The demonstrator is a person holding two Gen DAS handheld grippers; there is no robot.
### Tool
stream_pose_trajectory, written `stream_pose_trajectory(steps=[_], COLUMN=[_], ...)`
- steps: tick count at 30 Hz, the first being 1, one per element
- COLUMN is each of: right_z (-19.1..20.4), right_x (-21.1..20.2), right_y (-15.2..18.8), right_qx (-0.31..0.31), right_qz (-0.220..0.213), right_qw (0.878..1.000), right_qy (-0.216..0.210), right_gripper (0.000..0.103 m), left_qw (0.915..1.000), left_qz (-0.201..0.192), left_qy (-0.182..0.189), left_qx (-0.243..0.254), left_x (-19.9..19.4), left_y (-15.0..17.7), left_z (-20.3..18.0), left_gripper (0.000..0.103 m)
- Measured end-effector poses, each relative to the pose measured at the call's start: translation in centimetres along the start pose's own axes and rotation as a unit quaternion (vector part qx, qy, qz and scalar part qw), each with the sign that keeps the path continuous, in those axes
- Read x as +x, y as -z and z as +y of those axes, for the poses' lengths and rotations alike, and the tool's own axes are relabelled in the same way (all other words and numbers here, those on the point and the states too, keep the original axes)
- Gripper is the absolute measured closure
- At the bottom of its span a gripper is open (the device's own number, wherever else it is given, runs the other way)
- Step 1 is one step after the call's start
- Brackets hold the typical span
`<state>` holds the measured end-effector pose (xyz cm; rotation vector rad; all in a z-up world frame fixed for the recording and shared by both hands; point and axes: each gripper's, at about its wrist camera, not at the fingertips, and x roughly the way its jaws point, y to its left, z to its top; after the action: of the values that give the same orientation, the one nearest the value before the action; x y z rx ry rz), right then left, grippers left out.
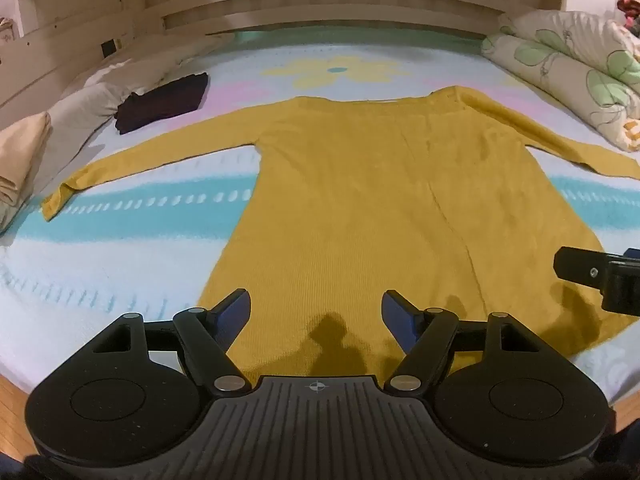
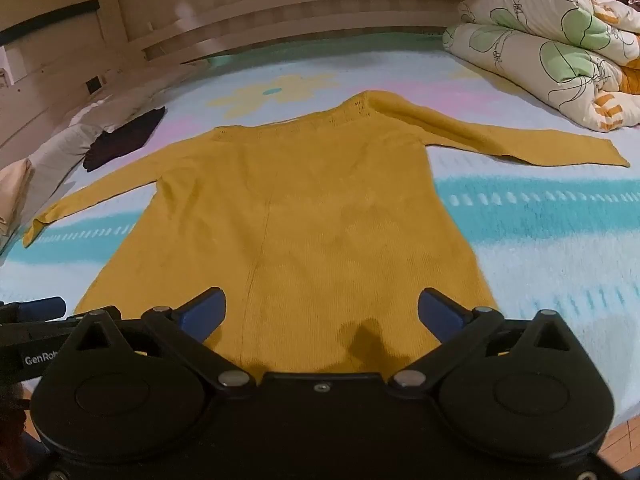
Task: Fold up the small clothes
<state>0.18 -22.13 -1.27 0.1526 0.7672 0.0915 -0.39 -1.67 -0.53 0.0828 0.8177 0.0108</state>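
Note:
A mustard-yellow knitted sweater lies flat on the bed, hem toward me, both sleeves spread out to the sides. It also shows in the right wrist view. My left gripper is open and empty, hovering just above the hem's left half. My right gripper is open and empty above the hem's right half. Part of the right gripper shows at the right edge of the left wrist view, and part of the left gripper shows at the left edge of the right wrist view.
The bed has a pastel blanket with teal stripes. A folded dark garment lies at the far left beside pillows. A rolled floral duvet sits at the far right. A wooden headboard runs behind.

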Motion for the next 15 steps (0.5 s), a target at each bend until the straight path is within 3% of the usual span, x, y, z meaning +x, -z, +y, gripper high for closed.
stream_pose_trajectory(steps=[15], right_z=[-0.06], right_x=[0.29], right_y=[0.04], right_qx=[0.002], right_qz=[0.014], right_qw=[1.0], right_qy=[0.0], right_gripper=[0.001], left_qw=[0.9993], left_qz=[0.035], left_qy=[0.015], left_qx=[0.0], left_x=[0.69], left_y=[0.14], left_z=[-0.33], left_gripper=[0.032])
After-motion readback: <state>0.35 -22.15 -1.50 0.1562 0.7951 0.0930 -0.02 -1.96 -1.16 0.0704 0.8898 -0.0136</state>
